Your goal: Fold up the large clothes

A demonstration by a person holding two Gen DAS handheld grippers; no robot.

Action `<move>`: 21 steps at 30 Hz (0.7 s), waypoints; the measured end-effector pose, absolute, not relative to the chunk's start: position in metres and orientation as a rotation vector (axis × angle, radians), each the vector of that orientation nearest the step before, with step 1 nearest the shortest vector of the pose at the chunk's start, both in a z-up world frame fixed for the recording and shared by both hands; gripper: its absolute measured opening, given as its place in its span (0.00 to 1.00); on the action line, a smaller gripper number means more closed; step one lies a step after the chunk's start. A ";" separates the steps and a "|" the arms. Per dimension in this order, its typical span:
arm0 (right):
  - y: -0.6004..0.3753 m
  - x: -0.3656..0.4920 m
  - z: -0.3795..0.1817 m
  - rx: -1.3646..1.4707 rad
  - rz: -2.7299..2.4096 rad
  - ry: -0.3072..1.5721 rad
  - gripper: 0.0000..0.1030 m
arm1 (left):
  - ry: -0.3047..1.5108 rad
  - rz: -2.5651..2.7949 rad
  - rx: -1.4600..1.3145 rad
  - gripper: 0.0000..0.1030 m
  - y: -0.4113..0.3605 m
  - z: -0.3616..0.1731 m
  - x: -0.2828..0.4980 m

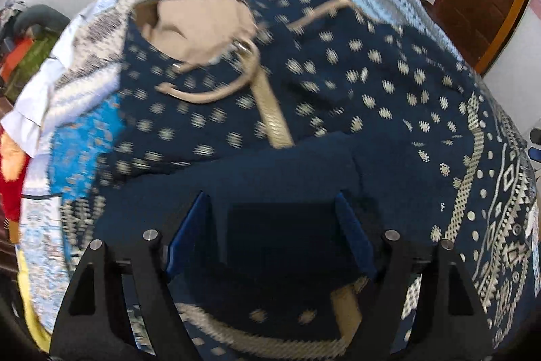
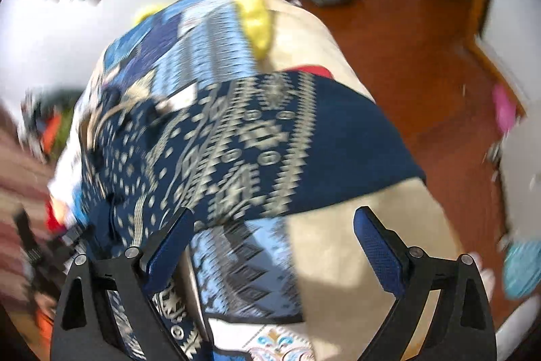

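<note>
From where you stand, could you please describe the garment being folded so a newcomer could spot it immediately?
Start at the bed covered by a blue and white patchwork quilt. Spread across it lies the navy garment, with beige neckline trim and a beige inner lining. Unlike the pale quilt beneath it and the red and white clothes at the bed's edge, it is dark navy scattered with small cream motifs and has a broad cream geometric border.

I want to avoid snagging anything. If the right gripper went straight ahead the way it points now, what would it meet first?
Probably the patchwork bedspread seen between the open jaws of the right gripper, with the navy patterned garment just beyond it. The blur makes depth uncertain.
</note>
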State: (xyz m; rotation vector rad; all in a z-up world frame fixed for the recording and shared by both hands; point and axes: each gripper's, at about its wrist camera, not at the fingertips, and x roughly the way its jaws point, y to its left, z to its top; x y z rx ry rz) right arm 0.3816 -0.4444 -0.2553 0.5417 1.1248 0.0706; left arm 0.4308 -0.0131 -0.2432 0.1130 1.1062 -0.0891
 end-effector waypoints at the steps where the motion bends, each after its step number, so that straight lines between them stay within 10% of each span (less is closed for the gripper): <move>1: -0.452 0.385 -0.262 0.588 0.061 1.131 0.85 | 1.106 -0.084 0.113 0.76 -0.017 -0.247 0.432; 7: -0.462 0.408 -0.290 0.705 0.022 1.124 0.67 | 1.075 -0.071 0.091 0.76 -0.018 -0.253 0.431; 13: -0.464 0.423 -0.281 0.678 -0.045 1.047 0.18 | 1.100 -0.099 0.050 0.76 -0.009 -0.244 0.424; 21: -0.437 0.417 -0.206 0.507 0.039 0.906 0.10 | 1.039 -0.089 0.054 0.76 0.004 -0.215 0.402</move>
